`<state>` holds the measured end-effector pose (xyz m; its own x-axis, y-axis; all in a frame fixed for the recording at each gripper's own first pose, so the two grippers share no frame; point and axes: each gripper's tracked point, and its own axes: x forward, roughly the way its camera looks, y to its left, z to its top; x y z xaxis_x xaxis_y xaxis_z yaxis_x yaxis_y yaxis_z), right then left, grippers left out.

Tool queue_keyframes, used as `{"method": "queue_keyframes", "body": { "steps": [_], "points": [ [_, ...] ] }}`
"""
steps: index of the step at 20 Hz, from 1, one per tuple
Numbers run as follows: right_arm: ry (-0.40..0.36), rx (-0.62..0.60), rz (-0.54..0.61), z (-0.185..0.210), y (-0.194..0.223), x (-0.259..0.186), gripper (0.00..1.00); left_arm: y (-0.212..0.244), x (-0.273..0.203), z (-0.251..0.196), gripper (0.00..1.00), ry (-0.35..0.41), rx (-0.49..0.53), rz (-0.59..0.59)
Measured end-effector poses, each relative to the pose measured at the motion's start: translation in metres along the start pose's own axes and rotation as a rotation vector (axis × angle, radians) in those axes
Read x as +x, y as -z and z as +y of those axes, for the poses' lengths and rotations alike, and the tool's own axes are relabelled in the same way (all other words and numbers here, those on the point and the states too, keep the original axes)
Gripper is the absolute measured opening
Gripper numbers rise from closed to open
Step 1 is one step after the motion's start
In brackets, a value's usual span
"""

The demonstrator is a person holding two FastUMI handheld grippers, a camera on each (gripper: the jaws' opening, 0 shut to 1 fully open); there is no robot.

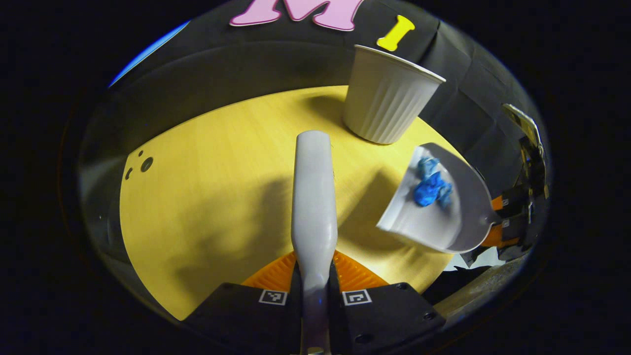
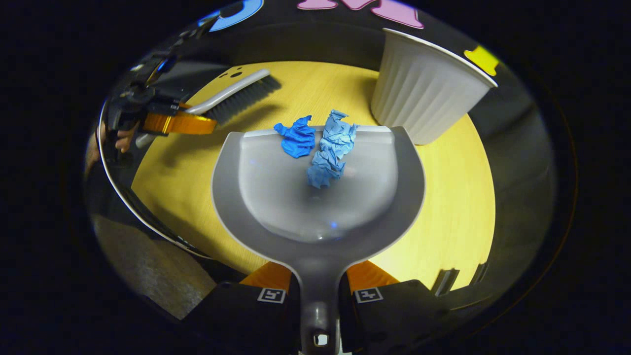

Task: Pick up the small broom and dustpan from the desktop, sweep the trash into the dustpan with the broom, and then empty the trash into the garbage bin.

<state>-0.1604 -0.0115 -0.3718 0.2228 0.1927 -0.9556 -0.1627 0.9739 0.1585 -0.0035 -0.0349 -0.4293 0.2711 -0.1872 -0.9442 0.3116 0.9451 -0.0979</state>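
Left gripper view: left claw [image 1: 314,281] sits at 6 o'clock, pointing forward and level over the tabletop [image 1: 197,207]. Both fingers are pressed against the grey broom [image 1: 314,197] handle, clamped tight. The handle runs straight up toward 12 o'clock; the bristles can't be made out from this angle, probably facing down. White ribbed garbage bin [image 1: 387,96] stands upright at 1 o'clock on the tabletop's far edge. Dustpan [image 1: 438,207] is at 3 o'clock, lifted and tilted, mouth toward 9 o'clock. Blue crumpled trash [image 1: 431,185] lies inside it. The right claw [image 1: 503,219], orange and black, grips the dustpan's handle end at 3 o'clock.

Right gripper view: right claw [image 2: 319,291] is at 6 o'clock, both fingers clamped on the dustpan [image 2: 315,207] handle. The pan spreads toward 12 o'clock, roughly level, held above the tabletop [image 2: 443,207]. Two blue trash [image 2: 320,148] wads rest near the pan's front lip at 12 o'clock, touching each other. Garbage bin [image 2: 424,93] is at 1 o'clock, just beside the pan's front right corner. Left claw [image 2: 180,122] is at 10 o'clock, orange fingers closed on the broom [image 2: 236,96], whose dark bristles point toward 1 o'clock above the tabletop. A hand [image 2: 123,140] holds that gripper at 9 o'clock, partly hidden and blurred.
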Motion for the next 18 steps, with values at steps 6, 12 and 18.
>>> {"method": "queue_keyframes", "body": {
  "steps": [6,12,18],
  "points": [
    [0.089,0.105,-0.046,-0.034,-0.041,-0.071,0.36,0.041,-0.007,0.030,0.27,-0.013,-0.037,0.009],
    [0.074,0.188,-0.097,-0.056,-0.086,-0.129,0.36,0.068,-0.010,0.045,0.27,-0.007,-0.033,0.013],
    [0.137,0.217,-0.037,-0.127,-0.131,-0.165,0.36,0.078,-0.005,0.050,0.27,0.016,-0.047,0.002]
  ]
}}
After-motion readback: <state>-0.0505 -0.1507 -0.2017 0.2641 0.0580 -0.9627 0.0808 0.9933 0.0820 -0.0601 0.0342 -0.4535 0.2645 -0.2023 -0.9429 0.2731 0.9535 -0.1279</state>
